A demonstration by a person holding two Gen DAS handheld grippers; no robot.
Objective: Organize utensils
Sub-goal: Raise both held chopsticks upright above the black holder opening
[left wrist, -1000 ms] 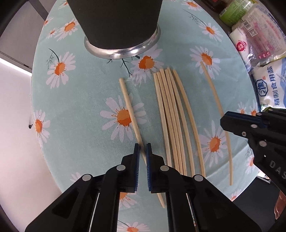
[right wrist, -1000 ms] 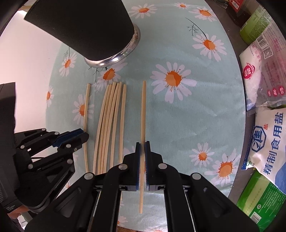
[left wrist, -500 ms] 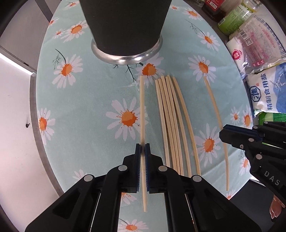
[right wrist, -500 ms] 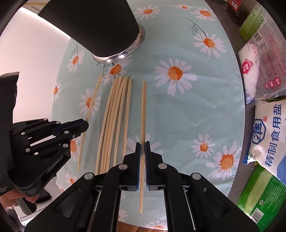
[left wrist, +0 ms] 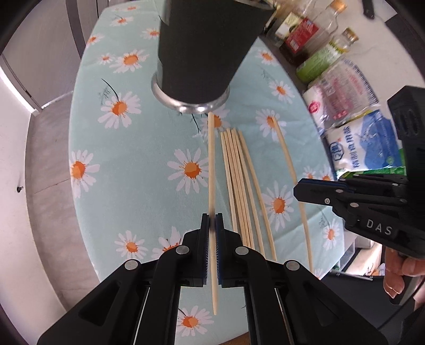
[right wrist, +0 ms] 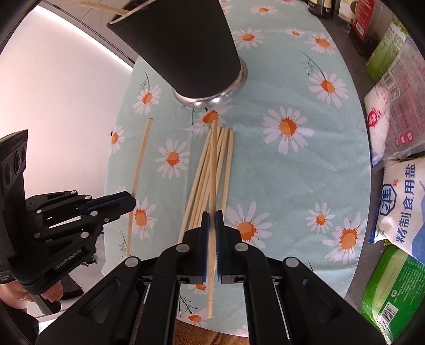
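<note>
Daisy-print tablecloth (left wrist: pixel 138 148) in pale green covers the round table, with a tall dark utensil holder (left wrist: pixel 207 50) on a shiny metal foot standing at its far side and packets of salt and seasoning (right wrist: pixel 403 201) crowded along the right edge. Between holder and camera lie five loose chopsticks (left wrist: pixel 239 185), side by side and roughly parallel, their far tips just short of the metal foot.

The left gripper (left wrist: pixel 212 225) is clamped on one chopstick (left wrist: pixel 211 159), pinched a little behind its middle and lifted clear of the cloth, its far end pointing toward the holder's base. The right gripper (right wrist: pixel 212 223) is likewise closed tight on its own chopstick (right wrist: pixel 213 164), which hangs above the loose bundle in the right wrist view. A hand (left wrist: pixel 398 276) shows beneath the right tool's handle.

Judged from these views, the sticks are light, stiff and smooth pale wood, easy to lift but apt to pivot or slip in a narrow pinch. A hold near the middle balances them; each must be tipped near upright to drop into the holder's mouth. One stick end (right wrist: pixel 101 6) already juts from its rim.
</note>
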